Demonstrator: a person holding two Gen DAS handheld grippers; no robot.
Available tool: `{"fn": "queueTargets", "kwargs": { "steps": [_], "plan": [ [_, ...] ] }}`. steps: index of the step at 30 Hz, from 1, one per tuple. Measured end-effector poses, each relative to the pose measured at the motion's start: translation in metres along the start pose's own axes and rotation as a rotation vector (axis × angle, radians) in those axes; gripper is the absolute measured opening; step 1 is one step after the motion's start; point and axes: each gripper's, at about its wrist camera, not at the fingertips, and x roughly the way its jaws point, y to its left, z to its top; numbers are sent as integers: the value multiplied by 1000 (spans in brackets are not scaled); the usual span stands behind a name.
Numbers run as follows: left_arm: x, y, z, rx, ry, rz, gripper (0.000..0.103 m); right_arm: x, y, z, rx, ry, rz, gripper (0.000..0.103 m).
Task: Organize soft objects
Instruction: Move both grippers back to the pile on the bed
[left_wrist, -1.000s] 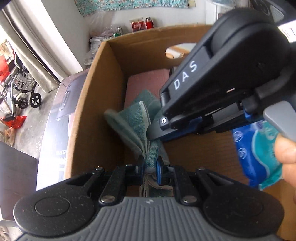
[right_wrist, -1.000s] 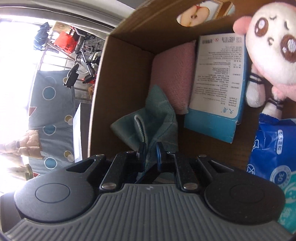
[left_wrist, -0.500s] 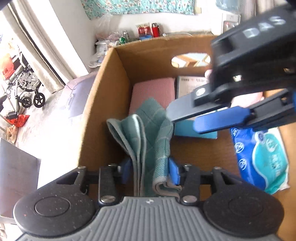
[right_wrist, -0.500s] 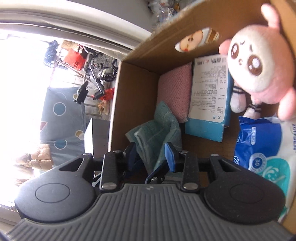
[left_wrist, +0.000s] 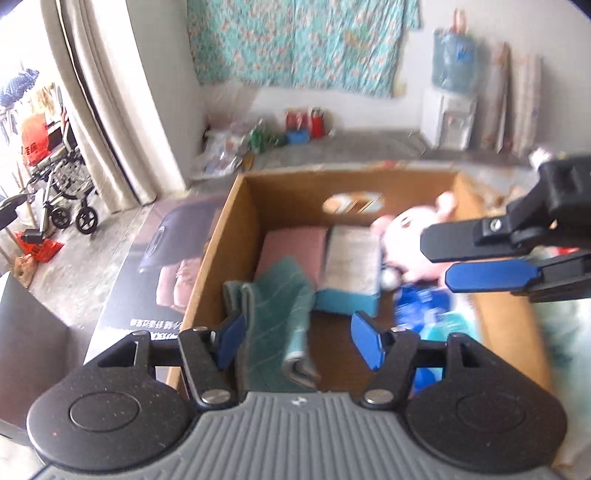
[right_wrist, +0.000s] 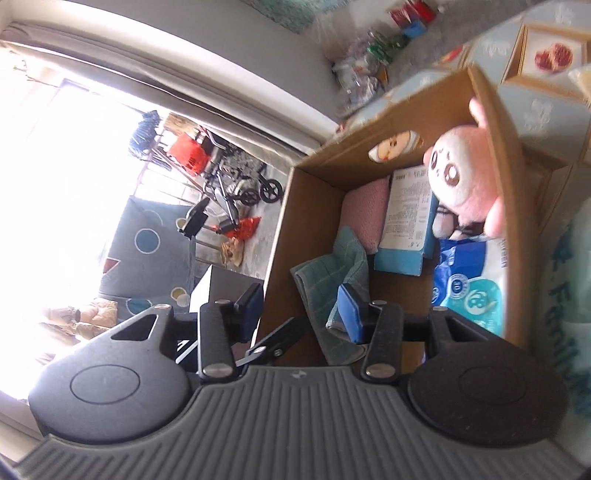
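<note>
Left wrist view: my left gripper (left_wrist: 301, 334) has just been opening, its jaws apart and pressing on nothing, the folded teal woven cloth (left_wrist: 275, 325) loose between them inside the brown cardboard box (left_wrist: 207, 266) against its left wall. My right gripper (right_wrist: 303, 308) has likewise been opening and holds nothing. I judge the cloth-placing step complete; the next move calls for clearing the box and seeking another soft item.
</note>
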Motion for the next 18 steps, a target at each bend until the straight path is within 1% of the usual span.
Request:
{"fn": "queueTargets", "kwargs": {
  "steps": [4,8,11,15,18],
  "plan": [
    [-46,-24,-5,11,-80,-81,67,-56,1,-9,-71,-61,-3,47],
    [-79,-62,-17,30,-146,-196,70,-121,-14,-23,-103,-133,-24,48],
    [-91,-100,-26,73,-174,-295,71,-173,-35,-32,-102,-191,-67,49],
    [-99,-154,-40,153,-208,-377,72,-240,-73,-42,-68,-283,-169,50],
    [-91,-190,-50,192,-205,-443,72,-282,-105,-49,-15,-341,-236,50]
  ]
}}
